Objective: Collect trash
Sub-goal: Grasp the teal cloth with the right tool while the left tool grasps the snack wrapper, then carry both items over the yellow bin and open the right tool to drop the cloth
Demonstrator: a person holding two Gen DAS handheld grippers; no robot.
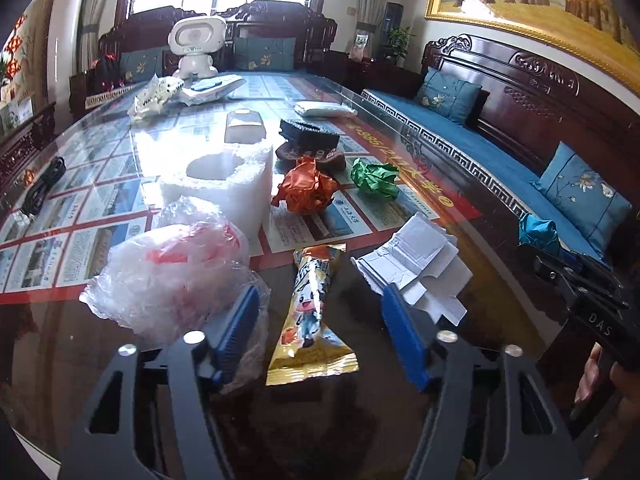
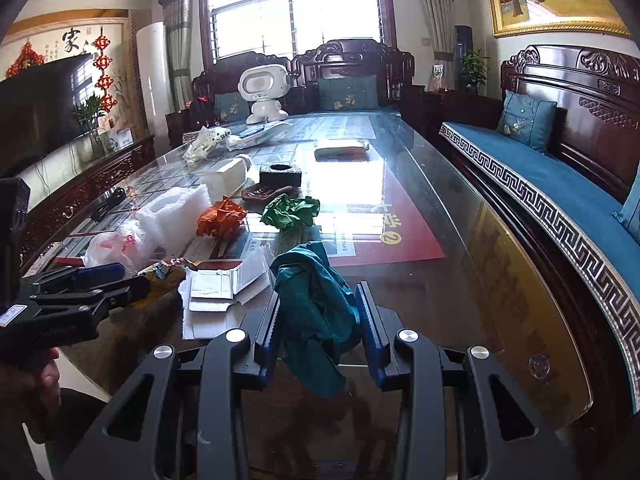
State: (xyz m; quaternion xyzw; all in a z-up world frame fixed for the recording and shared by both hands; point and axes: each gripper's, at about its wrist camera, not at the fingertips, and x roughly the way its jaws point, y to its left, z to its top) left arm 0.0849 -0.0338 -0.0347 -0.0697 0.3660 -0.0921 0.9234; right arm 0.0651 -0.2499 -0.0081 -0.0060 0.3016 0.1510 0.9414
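Observation:
My left gripper (image 1: 320, 312) is open, its blue pads on either side of a yellow snack wrapper (image 1: 312, 312) lying on the glass table (image 1: 460, 216). A crumpled clear plastic bag (image 1: 172, 276) touches the left pad. Torn white cardboard (image 1: 416, 264) lies by the right pad. My right gripper (image 2: 318, 312) is shut on a crumpled teal paper (image 2: 316, 304), held over the table; the paper also shows in the left wrist view (image 1: 538, 230). An orange paper ball (image 1: 306, 186) and a green paper ball (image 1: 374, 178) lie farther back.
A white foam roll (image 1: 224, 184), a black brush (image 1: 308, 132), a white box (image 1: 244, 126), a white packet (image 1: 324, 109), more wrappers (image 1: 154, 96) and a white toy robot (image 1: 196, 46) stand on the table. A blue-cushioned wooden sofa (image 2: 560, 184) runs along the right.

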